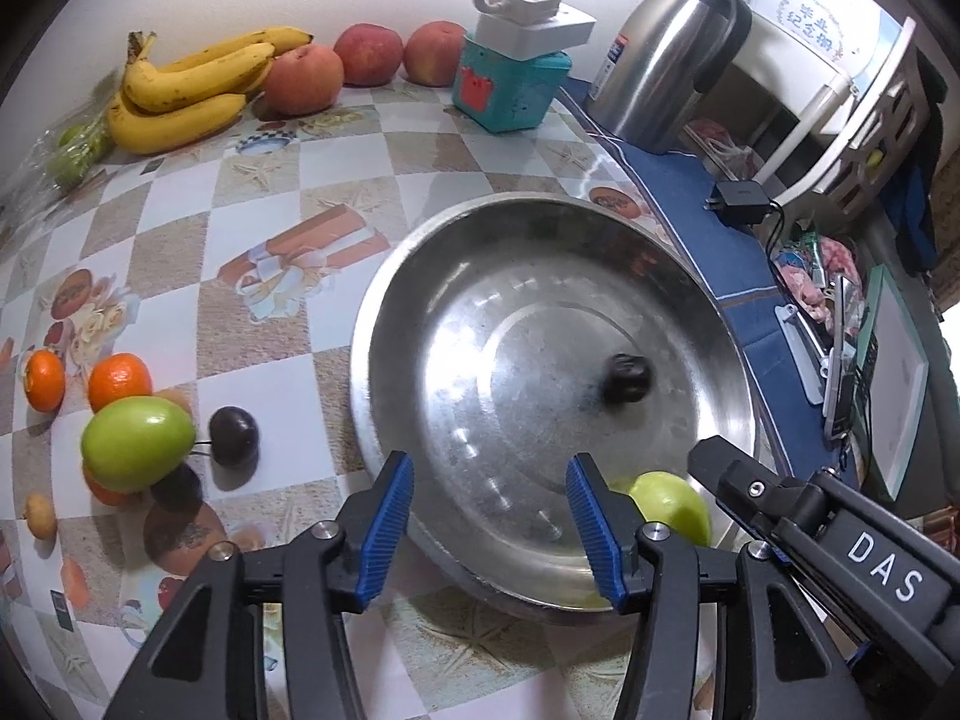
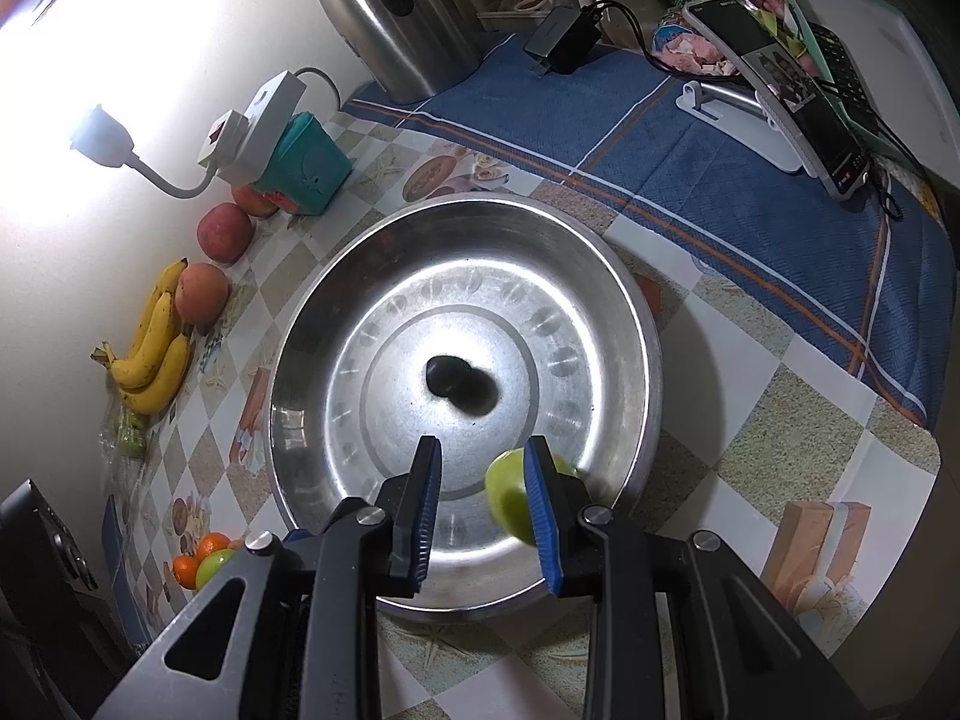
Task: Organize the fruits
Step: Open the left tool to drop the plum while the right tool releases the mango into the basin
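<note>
A steel bowl (image 1: 540,252) (image 2: 312,420) stands on the checked tablecloth. A blurred dark fruit (image 1: 627,378) (image 2: 447,375) lies near its middle. A green fruit (image 1: 672,507) (image 2: 504,495) sits against the bowl's near wall. My left gripper (image 1: 487,468) is open over the near rim, with nothing between its pads. My right gripper (image 2: 483,456) hangs over the bowl with a narrow gap. The green fruit lies under its right finger and no pad presses on it. On the table are bananas (image 1: 180,90), three red fruits (image 1: 303,78), two oranges (image 1: 120,381), a green fruit (image 1: 138,444) and a dark fruit (image 1: 234,435).
A steel kettle (image 1: 666,54) and a teal box (image 1: 510,84) carrying a power strip stand at the back. A blue cloth (image 2: 720,180) holds a charger (image 2: 564,39) and a phone on a stand (image 2: 780,78). A small brown fruit (image 1: 39,516) lies near the left edge.
</note>
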Motion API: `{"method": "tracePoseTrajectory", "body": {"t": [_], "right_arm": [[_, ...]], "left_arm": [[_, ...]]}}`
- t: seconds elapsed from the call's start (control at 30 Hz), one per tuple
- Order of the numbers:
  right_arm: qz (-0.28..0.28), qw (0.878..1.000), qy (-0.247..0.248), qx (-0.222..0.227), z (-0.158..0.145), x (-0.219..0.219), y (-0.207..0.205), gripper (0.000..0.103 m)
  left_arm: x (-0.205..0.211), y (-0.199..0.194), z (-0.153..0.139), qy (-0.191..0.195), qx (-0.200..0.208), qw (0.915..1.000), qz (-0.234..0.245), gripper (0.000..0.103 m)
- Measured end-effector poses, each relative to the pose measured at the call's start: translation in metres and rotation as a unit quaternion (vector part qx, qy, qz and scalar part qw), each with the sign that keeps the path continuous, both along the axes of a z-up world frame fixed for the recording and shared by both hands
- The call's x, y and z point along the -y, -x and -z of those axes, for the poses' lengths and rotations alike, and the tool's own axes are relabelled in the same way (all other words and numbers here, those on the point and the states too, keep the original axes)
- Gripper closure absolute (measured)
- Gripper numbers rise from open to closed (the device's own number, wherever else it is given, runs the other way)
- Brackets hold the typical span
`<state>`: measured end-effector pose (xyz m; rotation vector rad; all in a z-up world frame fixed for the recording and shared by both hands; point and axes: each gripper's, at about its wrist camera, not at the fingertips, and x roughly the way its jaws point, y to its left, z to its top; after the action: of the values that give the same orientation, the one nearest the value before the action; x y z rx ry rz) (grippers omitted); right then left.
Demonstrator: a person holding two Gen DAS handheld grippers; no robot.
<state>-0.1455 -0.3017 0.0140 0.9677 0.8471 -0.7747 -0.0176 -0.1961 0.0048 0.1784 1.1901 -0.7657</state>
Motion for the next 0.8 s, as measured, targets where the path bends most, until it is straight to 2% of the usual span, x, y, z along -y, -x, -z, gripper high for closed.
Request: {"method": "tracePoseTrajectory", "body": {"t": [0.27, 0.43, 0.63, 0.8], "right_arm": [[0.001, 1.000, 0.002, -0.002, -0.001, 0.000, 0.000, 0.073], [-0.010, 1.000, 0.006, -0.003, -0.002, -0.002, -0.003, 0.073], [-0.034, 0.999, 0.023, -0.007, -0.006, -0.008, -0.011, 0.074], [-0.068, 0.996, 0.047, -0.022, -0.011, -0.018, -0.023, 0.074]], "left_arm": [[-0.024, -0.020, -0.008, 0.004, -0.023, 0.9977, -0.063, 0.046], [-0.048, -0.032, -0.019, 0.003, -0.019, 0.9932, -0.115, 0.045], [-0.076, -0.045, -0.021, -0.031, -0.022, 0.9835, -0.177, 0.044], [-0.095, -0.050, -0.021, -0.045, -0.022, 0.9768, -0.208, 0.036]]}}
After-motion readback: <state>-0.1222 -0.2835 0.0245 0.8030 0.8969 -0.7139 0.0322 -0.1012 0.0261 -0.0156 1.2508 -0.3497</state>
